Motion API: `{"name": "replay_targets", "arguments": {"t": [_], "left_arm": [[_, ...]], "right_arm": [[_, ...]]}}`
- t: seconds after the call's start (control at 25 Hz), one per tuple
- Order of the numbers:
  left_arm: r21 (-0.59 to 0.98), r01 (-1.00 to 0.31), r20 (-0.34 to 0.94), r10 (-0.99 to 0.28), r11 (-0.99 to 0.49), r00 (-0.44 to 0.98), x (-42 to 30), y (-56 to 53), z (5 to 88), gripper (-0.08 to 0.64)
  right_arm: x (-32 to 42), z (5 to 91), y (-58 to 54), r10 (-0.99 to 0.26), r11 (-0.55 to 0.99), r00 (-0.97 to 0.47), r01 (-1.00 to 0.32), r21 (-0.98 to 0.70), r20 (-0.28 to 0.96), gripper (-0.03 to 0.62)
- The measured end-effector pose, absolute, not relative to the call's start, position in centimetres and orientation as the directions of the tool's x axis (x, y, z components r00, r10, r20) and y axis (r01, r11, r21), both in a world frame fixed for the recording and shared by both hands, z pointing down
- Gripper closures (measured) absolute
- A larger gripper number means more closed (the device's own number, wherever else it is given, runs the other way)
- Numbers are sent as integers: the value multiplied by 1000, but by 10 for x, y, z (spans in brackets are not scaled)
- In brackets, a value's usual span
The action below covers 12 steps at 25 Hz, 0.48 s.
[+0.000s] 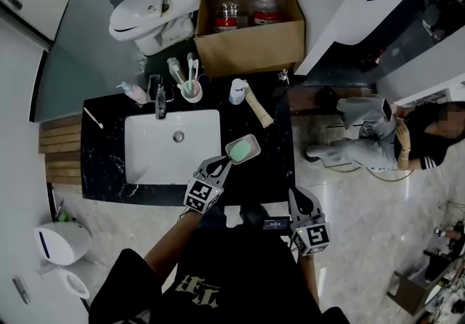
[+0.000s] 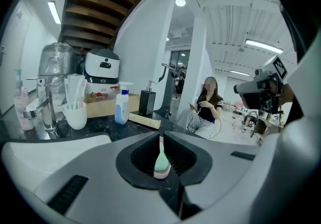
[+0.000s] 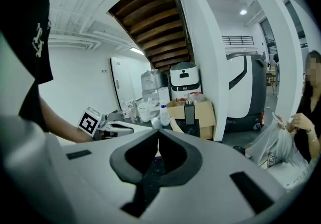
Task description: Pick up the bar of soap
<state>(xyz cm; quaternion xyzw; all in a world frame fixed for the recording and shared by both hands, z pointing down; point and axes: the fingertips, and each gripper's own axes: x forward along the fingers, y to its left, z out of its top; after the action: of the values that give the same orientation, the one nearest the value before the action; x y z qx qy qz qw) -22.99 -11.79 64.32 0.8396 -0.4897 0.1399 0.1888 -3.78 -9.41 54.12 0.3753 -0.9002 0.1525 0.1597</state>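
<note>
The pale green bar of soap point(image 1: 243, 148) lies in a shallow dish on the black countertop point(image 1: 272, 163), just right of the white sink. My left gripper point(image 1: 227, 161) is shut and empty, its tips right at the soap's near left edge. In the left gripper view the soap point(image 2: 161, 163) shows through the hollow behind the closed tips point(image 2: 161, 136). My right gripper point(image 1: 296, 192) hovers by the counter's front right corner, well short of the soap. Its jaws point(image 3: 158, 131) meet at the tips with nothing between them.
The sink point(image 1: 145, 163) has a faucet point(image 1: 160, 97) behind it. A cup of toothbrushes point(image 1: 190, 88), a small bottle point(image 1: 237, 91) and a wooden stick point(image 1: 259, 110) stand at the counter's back. A cardboard box point(image 1: 251, 46) and a toilet point(image 1: 145, 17) lie beyond. A person point(image 1: 392, 137) sits at the right.
</note>
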Motion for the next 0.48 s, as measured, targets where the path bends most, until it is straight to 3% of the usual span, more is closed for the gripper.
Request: {"name": "replay_targets", "arguments": {"t": [0.2, 0.48], "left_arm": [[201, -866, 482, -724, -457, 494, -222, -128, 665, 536], [181, -870, 630, -625, -459, 461, -217, -141, 703, 362]], "right_arm": [[-29, 546, -90, -652, 644, -636, -752, -141, 414, 583], [-23, 553, -86, -668, 613, -615, -774, -160, 419, 583]]}}
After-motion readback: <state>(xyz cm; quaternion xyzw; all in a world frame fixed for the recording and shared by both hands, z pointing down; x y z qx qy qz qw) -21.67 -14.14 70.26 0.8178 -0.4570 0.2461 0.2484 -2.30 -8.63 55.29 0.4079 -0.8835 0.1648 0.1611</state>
